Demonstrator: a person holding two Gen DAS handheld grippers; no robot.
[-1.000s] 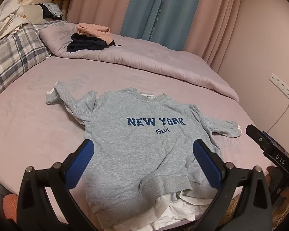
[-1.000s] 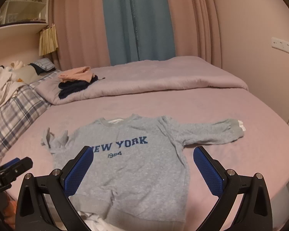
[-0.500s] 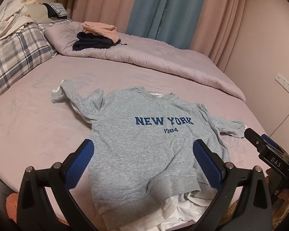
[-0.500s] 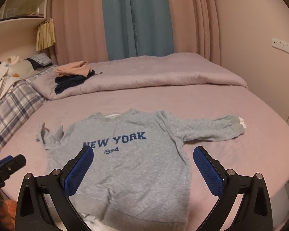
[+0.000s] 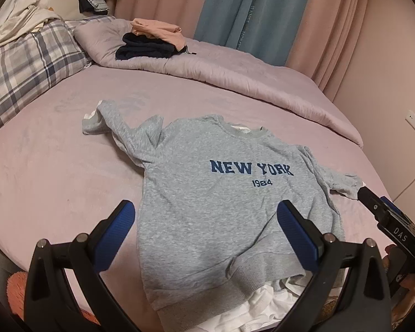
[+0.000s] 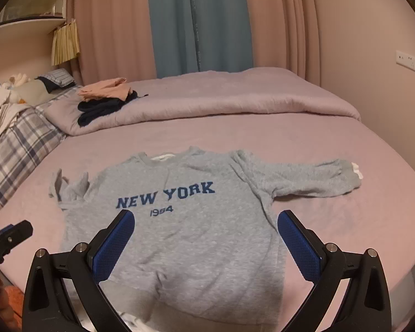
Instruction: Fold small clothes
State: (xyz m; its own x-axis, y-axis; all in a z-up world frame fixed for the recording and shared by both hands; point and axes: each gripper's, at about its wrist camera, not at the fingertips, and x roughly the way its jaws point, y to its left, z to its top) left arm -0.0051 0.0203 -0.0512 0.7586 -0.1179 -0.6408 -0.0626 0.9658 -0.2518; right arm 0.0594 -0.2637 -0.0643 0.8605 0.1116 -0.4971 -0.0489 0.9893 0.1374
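On the bed (image 5: pixel 41 166) a grey sweatshirt (image 5: pixel 221 193) lies flat, unfolded; both grippers, left (image 5: pixel 207 232) and right (image 6: pixel 206 240), hover wide-jawed. Next, probably, a sleeve (image 6: pixel 304 178) gets pinched.

The sweatshirt (image 5: pixel 207 193) is heather grey, with "NEW YORK 1984" printed in dark blue (the big letters have a lighter blue edge). White cloth (image 5: pixel 251 308) shows under its hem. The bed sheet (image 5: pixel 55 166) and the duvet (image 5: pixel 235 74) are pale lilac-pink. The pillow (image 5: pixel 22 66) has a plaid of navy, grey and cream. The folded clothes (image 5: pixel 149 41) are peach over navy. The curtains (image 6: pixel 199 22) are teal between dusty pink. Both grippers have blue pads (image 6: pixel 113 249) on black frames.
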